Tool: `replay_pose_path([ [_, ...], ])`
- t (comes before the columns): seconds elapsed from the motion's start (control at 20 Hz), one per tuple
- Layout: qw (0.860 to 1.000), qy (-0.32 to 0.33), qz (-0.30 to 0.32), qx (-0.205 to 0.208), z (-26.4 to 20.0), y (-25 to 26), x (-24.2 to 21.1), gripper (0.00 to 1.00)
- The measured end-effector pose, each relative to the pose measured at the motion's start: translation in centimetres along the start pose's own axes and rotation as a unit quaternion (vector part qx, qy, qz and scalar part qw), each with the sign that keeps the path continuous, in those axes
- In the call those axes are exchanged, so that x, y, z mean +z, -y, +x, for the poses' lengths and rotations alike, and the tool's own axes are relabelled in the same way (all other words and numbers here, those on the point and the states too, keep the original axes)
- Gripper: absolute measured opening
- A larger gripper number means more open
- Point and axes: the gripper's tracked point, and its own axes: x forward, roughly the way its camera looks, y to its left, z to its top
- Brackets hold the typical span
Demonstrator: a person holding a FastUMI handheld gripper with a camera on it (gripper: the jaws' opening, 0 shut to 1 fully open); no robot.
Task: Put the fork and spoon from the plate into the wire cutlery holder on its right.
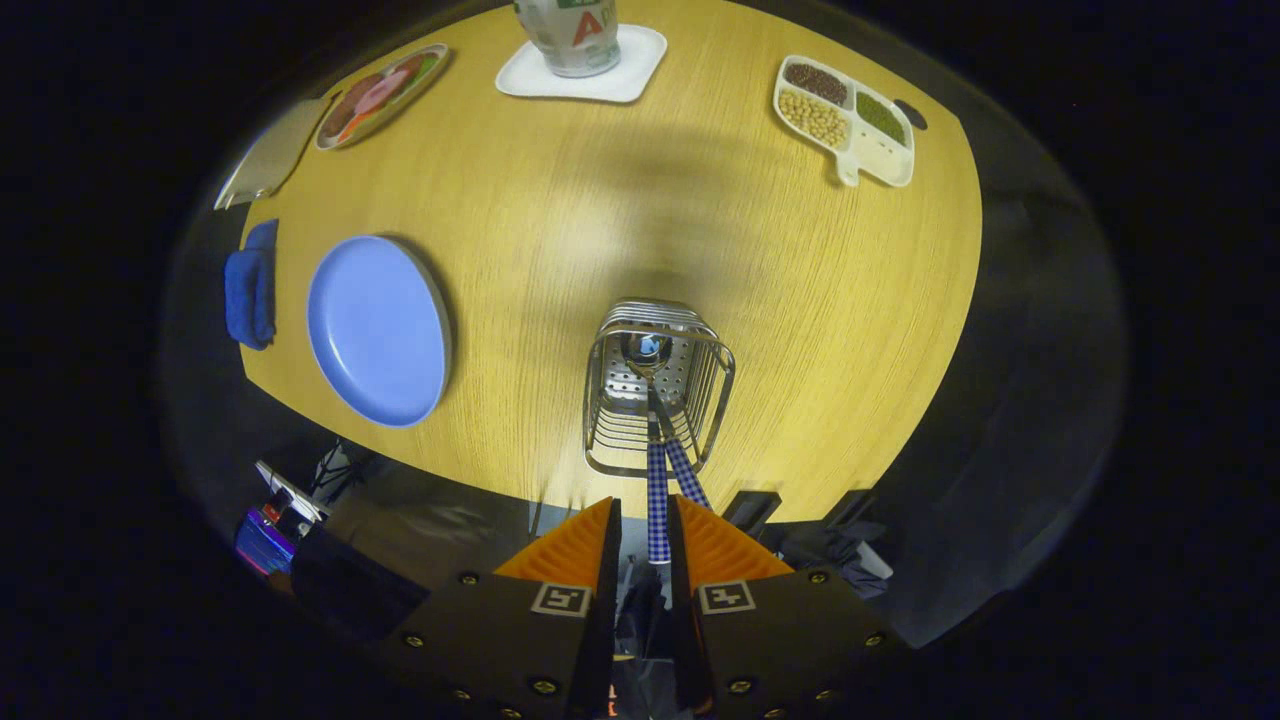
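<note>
The wire cutlery holder (pixel 655 400) stands on the wooden table just ahead of my fingers. Two utensils with blue-checked handles stand in it. One handle (pixel 657 510) reaches back between my orange fingers; the other handle (pixel 688 478) leans toward the right finger. A shiny spoon bowl (pixel 647 348) shows at the holder's bottom; which handle is the fork's I cannot tell. My gripper (pixel 643 500) is open a little: the straight handle lies close to the right finger, with a dark gap on its left. The blue plate (pixel 378 330) lies left of the holder with nothing on it.
A blue cloth (pixel 250 290) lies left of the plate. Beyond are a patterned oval dish (pixel 380 95), a grey board (pixel 265 160), a cup on a white tray (pixel 620 75) and a divided dish of beans (pixel 845 120). The table's near edge runs just under the holder.
</note>
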Motion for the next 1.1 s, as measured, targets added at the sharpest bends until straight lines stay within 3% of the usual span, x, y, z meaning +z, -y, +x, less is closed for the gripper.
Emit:
replay_pose_path([
  [0.2,0.990,0.137,0.014,-0.006,-3.0,-1.9,-0.3,0.25],
  [0.4,0.942,0.331,0.049,-0.022,-8.4,-5.1,-1.5,0.25],
  [0.6,0.865,0.497,0.072,-0.011,-15.3,-10.3,-4.7,0.25],
  [0.7,0.837,0.540,0.071,-0.043,-17.1,-10.7,-6.6,0.25],
  [0.8,0.790,0.603,0.090,-0.066,-19.7,-10.9,-7.4,0.25],
  [0.95,0.702,0.700,0.088,-0.097,-23.6,-11.9,-8.8,0.25],
  [1.1,0.646,0.752,0.061,-0.118,-25.7,-14.4,-9.4,0.25],
])
